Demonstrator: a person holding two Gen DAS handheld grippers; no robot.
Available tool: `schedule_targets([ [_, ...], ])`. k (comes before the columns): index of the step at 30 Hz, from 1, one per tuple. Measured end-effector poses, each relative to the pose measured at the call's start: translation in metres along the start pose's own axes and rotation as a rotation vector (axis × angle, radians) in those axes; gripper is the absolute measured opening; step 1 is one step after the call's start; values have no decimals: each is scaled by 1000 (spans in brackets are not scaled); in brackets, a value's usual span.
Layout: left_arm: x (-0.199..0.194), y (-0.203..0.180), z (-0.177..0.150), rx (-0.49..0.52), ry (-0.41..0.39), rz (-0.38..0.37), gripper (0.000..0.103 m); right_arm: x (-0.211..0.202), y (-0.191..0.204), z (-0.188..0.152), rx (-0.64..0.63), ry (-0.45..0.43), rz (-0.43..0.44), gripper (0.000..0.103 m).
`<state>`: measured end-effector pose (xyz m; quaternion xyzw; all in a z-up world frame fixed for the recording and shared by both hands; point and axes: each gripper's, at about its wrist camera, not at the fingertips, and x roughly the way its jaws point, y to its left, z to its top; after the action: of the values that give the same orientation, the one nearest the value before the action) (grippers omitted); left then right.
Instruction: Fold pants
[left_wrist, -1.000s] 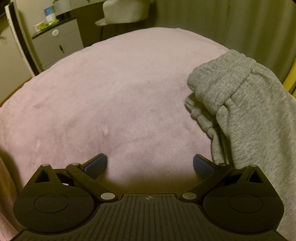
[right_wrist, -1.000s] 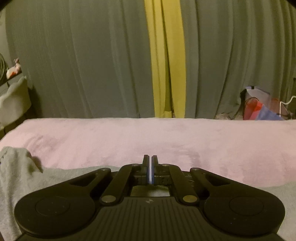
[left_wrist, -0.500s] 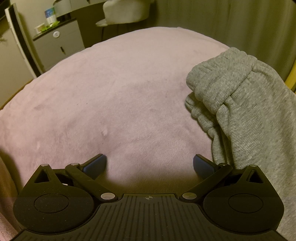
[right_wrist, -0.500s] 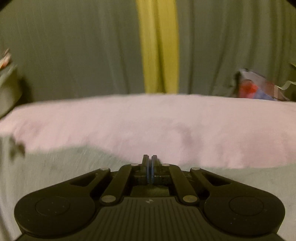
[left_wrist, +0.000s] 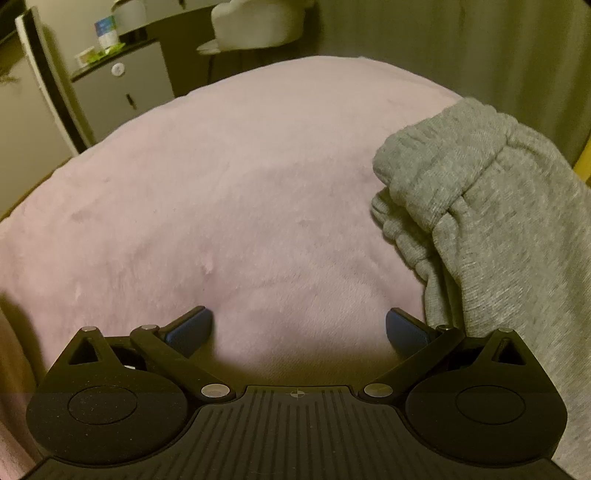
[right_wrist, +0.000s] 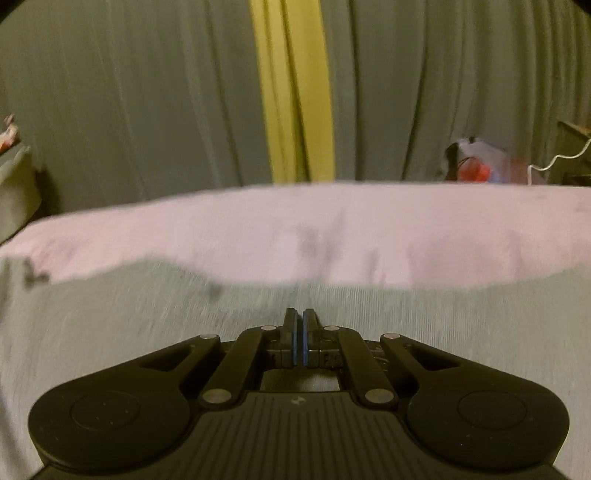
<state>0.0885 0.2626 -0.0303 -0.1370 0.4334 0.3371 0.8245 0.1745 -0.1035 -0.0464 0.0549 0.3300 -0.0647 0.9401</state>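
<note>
The left claw (left_wrist: 299, 328) stands wide open with nothing between its blue pads (left_wrist: 192, 326), hanging over the pink blanket (left_wrist: 221, 192) of the bed; just to its right lie the grey pants (left_wrist: 498, 206), their gathered waistband bunched up on the blanket. The right claw (right_wrist: 299, 332) is closed, pads together with no cloth visibly caught between them, low over the pants (right_wrist: 147, 314), which spread blurred across the near blanket (right_wrist: 332, 229). Beyond the bed hang green curtains (right_wrist: 129, 110) with a yellow strip (right_wrist: 295, 92).
</note>
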Motion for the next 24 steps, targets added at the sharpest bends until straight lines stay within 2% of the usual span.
schedule_targets([
  [1, -4, 3, 0, -11, -11, 0, 103, -1, -5, 6, 32, 22, -13, 5],
  [3, -21, 10, -1, -36, -54, 19, 103, -16, -24, 13, 131, 37, 14, 13],
  [5, -47, 13, -5, -48, -126, -1, 103, -38, -48, 8, 162, 24, 44, 50],
  [6, -62, 11, -9, -49, -169, -28, 103, -49, -59, 4, 156, 16, 35, 56],
  [8, -91, 0, -21, -30, -242, -136, 103, -69, -90, -11, 139, 22, -8, 58],
  [10, -113, -19, -37, 23, -279, -291, 103, -83, -133, -29, 187, 95, -66, 59],
  [11, -123, -35, -47, 80, -275, -382, 103, -88, -159, -38, 238, 151, -109, 60],
  [12, -129, -50, -56, 131, -257, -441, 103, -97, -185, -48, 291, 177, -146, 59],
  [13, -133, -68, -67, 194, -224, -491, 103, -112, -211, -58, 350, 143, -132, 56],
  [14, -135, -83, -74, 238, -186, -518, 103, -132, -237, -67, 418, 97, -144, 58],
  [15, -135, -99, -84, 275, -137, -543, 103, -145, -255, -72, 454, 88, -244, 62],
  [16, -134, -109, -92, 290, -104, -558, 103, -160, -282, -79, 541, 97, -401, 68],
  [17, -131, -119, -100, 293, -72, -571, 103, -174, -309, -89, 668, 74, -417, 66],
  [19, -124, -129, -112, 299, -30, -567, 103, -206, -359, -113, 906, -72, -252, 66],
  [20, -121, -132, -115, 313, -18, -549, 103, -221, -377, -123, 979, -117, -259, 66],
  [22, -117, -135, -118, 349, -9, -512, 103, -245, -398, -136, 993, -142, -420, 70],
  [23, -117, -135, -120, 355, -9, -508, 103, -251, -406, -142, 990, -152, -458, 70],
  [24, -118, -135, -122, 355, -17, -506, 103, -256, -416, -151, 1009, -160, -442, 69],
])
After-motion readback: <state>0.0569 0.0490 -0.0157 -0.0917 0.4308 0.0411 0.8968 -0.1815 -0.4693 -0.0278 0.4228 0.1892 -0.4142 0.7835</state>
